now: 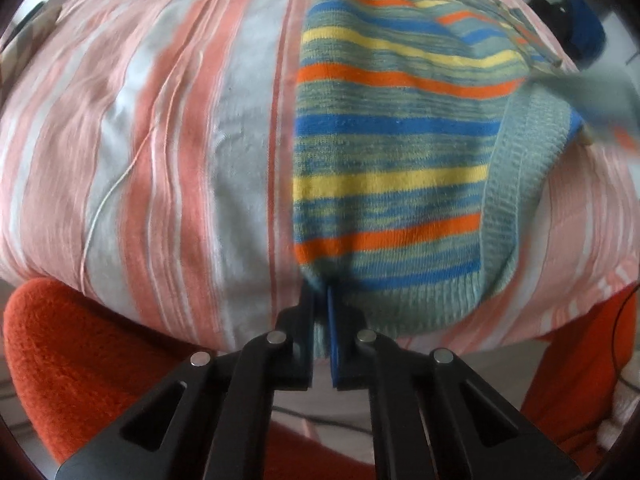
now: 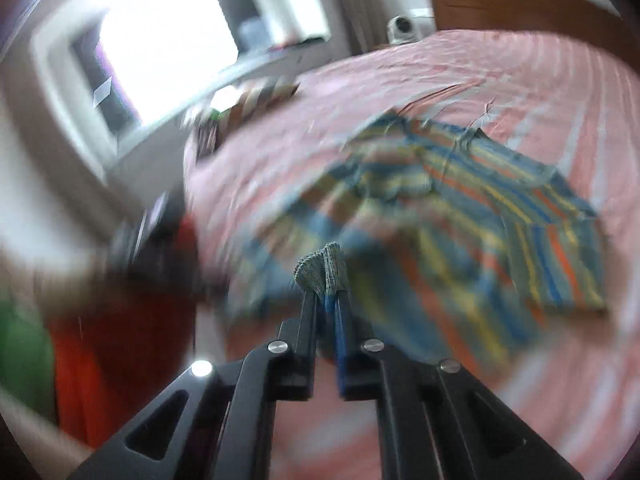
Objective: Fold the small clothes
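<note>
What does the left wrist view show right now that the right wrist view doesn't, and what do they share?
Only the left wrist view: the left gripper shut on the ribbed grey-green hem of the striped knit sweater, a loose white thread on the sheet, and orange fleece fabric below the bed edge.

Only the right wrist view: the right gripper shut on a bunched ribbed edge of the sweater, the bright window, the brown wooden headboard, and a folded-over sleeve. This view is heavily blurred.

Both: the sweater on the pink striped bedsheet.

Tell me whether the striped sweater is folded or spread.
Partly folded: the striped sweater has one side doubled over, its ribbed hem pinched in the left hand-held gripper.
</note>
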A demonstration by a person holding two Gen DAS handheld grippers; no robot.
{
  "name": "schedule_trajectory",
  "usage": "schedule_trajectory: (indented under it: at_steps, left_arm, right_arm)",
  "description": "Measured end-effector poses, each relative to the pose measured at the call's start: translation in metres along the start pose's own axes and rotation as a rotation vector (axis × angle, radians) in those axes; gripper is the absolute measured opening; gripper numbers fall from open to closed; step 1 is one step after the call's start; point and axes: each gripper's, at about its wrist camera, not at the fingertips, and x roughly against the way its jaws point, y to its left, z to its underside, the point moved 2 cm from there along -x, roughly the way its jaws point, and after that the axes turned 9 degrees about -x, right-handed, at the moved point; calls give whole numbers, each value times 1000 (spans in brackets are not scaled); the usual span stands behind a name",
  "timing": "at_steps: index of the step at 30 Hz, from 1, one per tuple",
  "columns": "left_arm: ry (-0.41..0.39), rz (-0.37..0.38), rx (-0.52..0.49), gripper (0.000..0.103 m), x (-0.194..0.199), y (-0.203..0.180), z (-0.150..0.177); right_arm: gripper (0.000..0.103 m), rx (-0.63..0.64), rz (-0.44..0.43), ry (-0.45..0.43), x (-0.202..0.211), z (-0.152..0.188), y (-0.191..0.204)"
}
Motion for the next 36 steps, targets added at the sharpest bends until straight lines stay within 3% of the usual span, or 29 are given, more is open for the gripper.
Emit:
schedule_trajectory:
  at_steps: [3,5,6,7,10,13,15,17,18,19,20,21,25,29,31,36]
  left_arm:
    - [8,-15,-18,4,12,3,3]
    - [11,-13,-19,6,16,1,4]
    - [12,-17,-18,10,19,2,4]
    - [12,-17,-18,11,23,5,5]
    - [7,-33,-11,24,42,11,12]
    - [8,-46,-4,25,41,16,17]
    - [9,-59,10,26,39,14,17]
    - [6,-93,-3,26,37,7,16]
    - [2,-114,-10,24,37,1,16]
    - [-1,-128,-19,20,37,-6,15]
    - [-5,-139,-35,10,37,-11,14]
    - [-3,-115,-52,1,37,-22,15]
    - [-27,-107,-52,0,73,-20,29]
    - [-85,-148,-62,0,133,-11,47]
    - [-79,-132,-65,0,145,-15,53]
    - [-16,-171,-118,0,116,-27,77]
  right_arm:
    - [13,10,145,96,12,66,13]
    - [34,-65,224,135,10,97,3]
    - [52,-153,252,157,8,115,-10]
    - [54,-224,250,154,11,126,-18]
    - [55,-424,185,60,31,144,-35]
    - [55,-614,37,-47,38,147,-45]
    - [55,-679,-12,-42,17,141,-52]
    - [54,-704,-42,25,-11,140,-48]
    - [54,-701,-63,86,-29,138,-40]
    - [44,-693,-78,123,-43,139,-36]
    - [29,-676,-90,147,-53,138,-29]
    - [5,-659,-91,157,-60,136,-24]
    - [4,-603,-55,116,-19,127,-8]
    - [4,-565,75,93,55,132,-1]
    - [4,-597,114,98,77,142,-4]
    - [3,-603,227,201,49,158,-16]
